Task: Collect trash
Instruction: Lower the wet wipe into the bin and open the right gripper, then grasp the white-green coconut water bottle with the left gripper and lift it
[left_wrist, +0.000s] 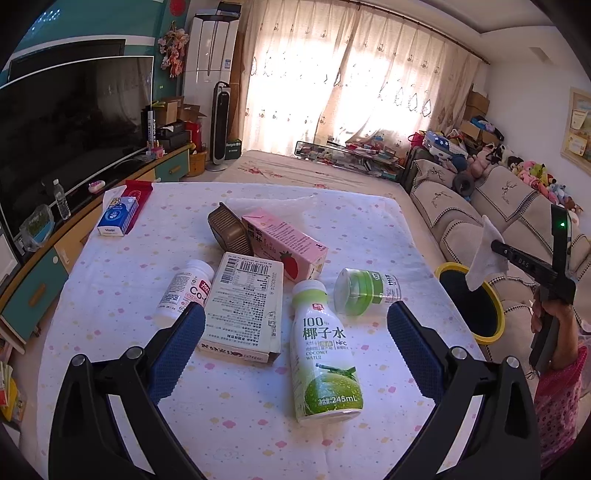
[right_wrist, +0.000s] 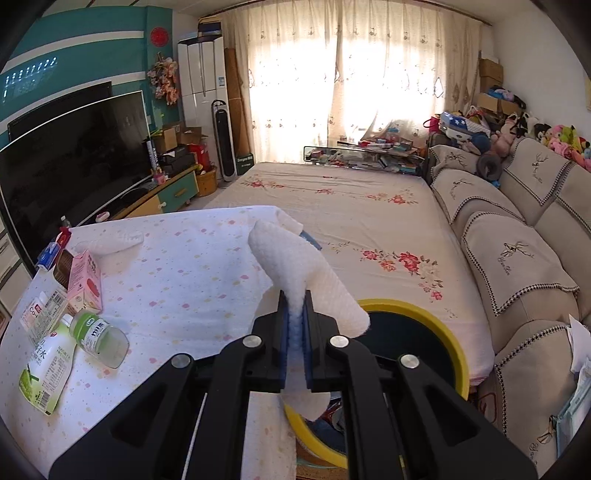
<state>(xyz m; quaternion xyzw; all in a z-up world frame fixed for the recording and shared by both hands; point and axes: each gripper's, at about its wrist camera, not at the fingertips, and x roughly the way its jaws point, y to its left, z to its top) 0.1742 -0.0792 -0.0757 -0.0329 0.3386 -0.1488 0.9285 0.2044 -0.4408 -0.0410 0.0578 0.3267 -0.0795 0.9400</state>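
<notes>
Right gripper (right_wrist: 295, 325) clamped tight on a crumpled white paper towel (right_wrist: 314, 280), blue pads pinching a fold of it, the loose ends flopping out above and below the jaws. Hanging right over the yellow-rimmed bin (right_wrist: 436, 314) beside the table, towel (left_wrist: 485, 254) seen from the left wrist view dangling just above the bin's (left_wrist: 496, 328) dark mouth. Feather-light, soft, no shape of its own (likely to cling to the textured pads a touch on release, so a wide opening and maybe a small shake would help). No fragility to worry about, any pinched fold a good enough hold.

Left gripper (left_wrist: 295, 321) spread wide, nothing between its fingers, poised low over the cloth-covered table (left_wrist: 110, 280) with the remaining litter ahead: coconut water bottle (left_wrist: 327, 354) lying on its side, small green-capped bottle (left_wrist: 365, 291) just beyond, flat beige carton (left_wrist: 243, 306), pink strawberry milk carton (left_wrist: 288, 243), white Co- bottle (left_wrist: 186, 291), brown tray (left_wrist: 225, 229), blue and white tissue pack (left_wrist: 118, 216) off at the far corner.

Bottles smooth and round, prone to rolling or squirting out of a pinch; best taken across the middle of the body. Cartons probably empty, light, crushable; grip across the narrow faces, gently. Second towel (right_wrist: 110, 240) lying flat on the far side of the cloth, a pinch-and-lift job
</notes>
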